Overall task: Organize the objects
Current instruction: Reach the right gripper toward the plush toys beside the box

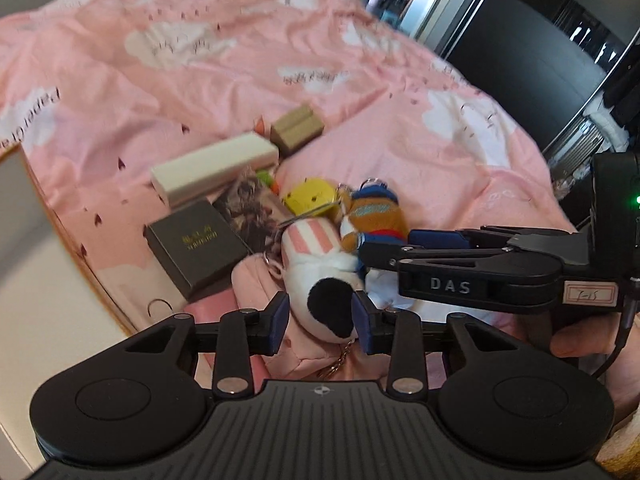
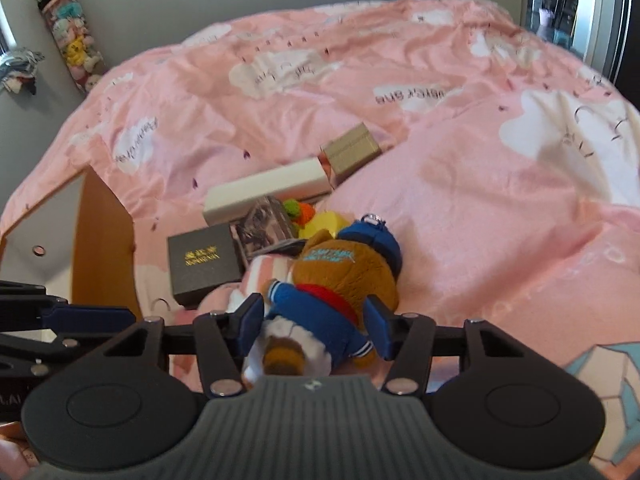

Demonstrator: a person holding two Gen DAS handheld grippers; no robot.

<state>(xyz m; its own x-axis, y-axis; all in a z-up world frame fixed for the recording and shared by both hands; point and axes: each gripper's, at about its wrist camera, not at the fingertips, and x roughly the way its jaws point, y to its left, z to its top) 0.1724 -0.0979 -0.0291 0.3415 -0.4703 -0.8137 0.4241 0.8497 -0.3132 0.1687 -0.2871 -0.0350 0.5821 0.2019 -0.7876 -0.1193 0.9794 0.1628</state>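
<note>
A pile of objects lies on the pink bedspread [image 1: 200, 92]. In the left wrist view my left gripper [image 1: 320, 320] has its blue pads on both sides of a pink-striped white plush with a black end [image 1: 320, 264], touching it. My right gripper reaches in from the right [image 1: 384, 248] beside a brown bear plush in a blue hat [image 1: 372, 212]. In the right wrist view my right gripper [image 2: 316, 326] has its jaws around the bear's blue-clothed body [image 2: 340, 280]. A yellow plush [image 1: 308, 196], a black box [image 1: 196, 244], a white long box [image 1: 212, 168] and a tan box [image 1: 296, 128] lie behind.
A picture card [image 2: 264, 228] leans between the black box [image 2: 202, 266] and the plushes. A white and orange open box or shelf [image 2: 96, 232] stands at the left. A hanging tube of plush toys [image 2: 68, 28] is on the far wall. Dark sliding doors [image 1: 540, 40] are at the right.
</note>
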